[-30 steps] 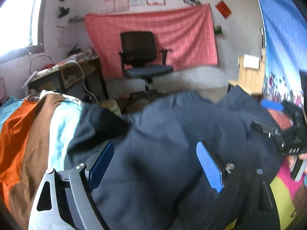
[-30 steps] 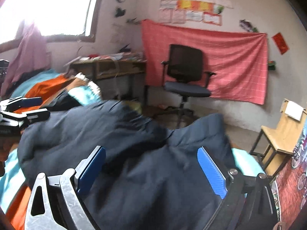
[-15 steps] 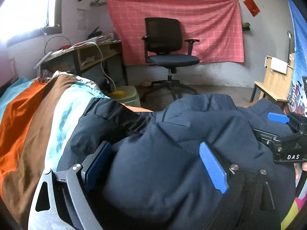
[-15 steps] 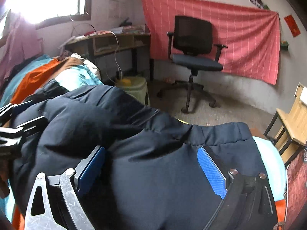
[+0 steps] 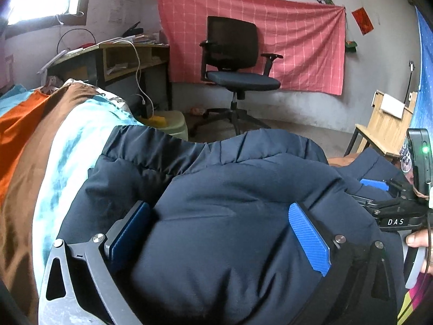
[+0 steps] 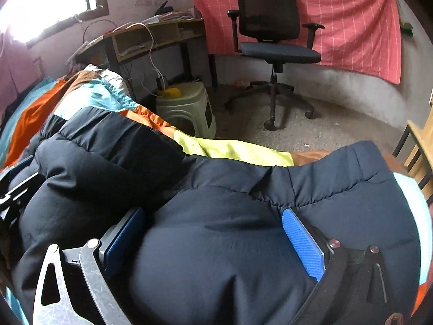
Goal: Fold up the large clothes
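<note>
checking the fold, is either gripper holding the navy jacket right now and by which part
Neither clearly grips it. Both the left gripper and the right gripper are opening, with puffy folds of the navy jacket bulging between their jaws.

Bedroom: bed [image 5: 54, 140], desk [image 5: 113, 54], office chair [image 5: 238, 62].

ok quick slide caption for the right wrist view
Right hand-held gripper, jaws opening around the puffy navy jacket on the striped bedspread.

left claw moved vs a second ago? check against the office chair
Yes. The left claw tipped downward and came in over the navy jacket: the office chair sits smaller and the floor beneath it now shows. Its jaws are opening, jacket between them.
</note>
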Available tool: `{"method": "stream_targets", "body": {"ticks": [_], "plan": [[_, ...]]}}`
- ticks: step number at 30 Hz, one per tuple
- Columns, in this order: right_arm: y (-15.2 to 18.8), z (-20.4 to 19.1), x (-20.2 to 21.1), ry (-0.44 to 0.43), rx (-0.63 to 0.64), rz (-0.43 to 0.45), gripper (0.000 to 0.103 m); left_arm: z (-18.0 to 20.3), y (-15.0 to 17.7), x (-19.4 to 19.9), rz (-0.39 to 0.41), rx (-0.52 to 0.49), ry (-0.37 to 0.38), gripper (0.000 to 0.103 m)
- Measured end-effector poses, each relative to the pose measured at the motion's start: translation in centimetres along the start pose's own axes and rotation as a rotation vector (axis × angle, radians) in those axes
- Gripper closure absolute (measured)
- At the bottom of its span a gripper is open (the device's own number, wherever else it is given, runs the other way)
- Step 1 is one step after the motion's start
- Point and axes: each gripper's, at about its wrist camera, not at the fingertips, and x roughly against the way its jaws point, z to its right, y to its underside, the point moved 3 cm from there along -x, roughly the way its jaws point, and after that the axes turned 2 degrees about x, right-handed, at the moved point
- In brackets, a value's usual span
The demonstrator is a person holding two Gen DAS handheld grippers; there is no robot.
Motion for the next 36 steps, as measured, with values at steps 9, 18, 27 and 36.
{"method": "stream_targets", "body": {"ticks": [9, 18, 27, 36], "plan": [[0.8, 0.3, 0.8, -0.016, -0.025, 0.055, 0.001, -0.1, 0.0, 0.4, 0.03, 0.006, 0.009, 0.002], [1.2, 0.4, 1.6, -0.005, -0.04, 0.085, 0.001, 0.1, 0.4, 1.6, 0.046, 0.003, -0.035, 0.002], [0.8, 1.8, 3.6, 0.111, -0.041, 0.087, 0.001, -4.2, -0.5, 2.0, 0.072, 0.108, -0.142, 0.002], [1.0, 2.5, 0.9, 0.062, -0.073, 0.018, 0.0, -5.4, -0.8, -0.2, -0.02, 0.157, -0.085, 0.001]]}}
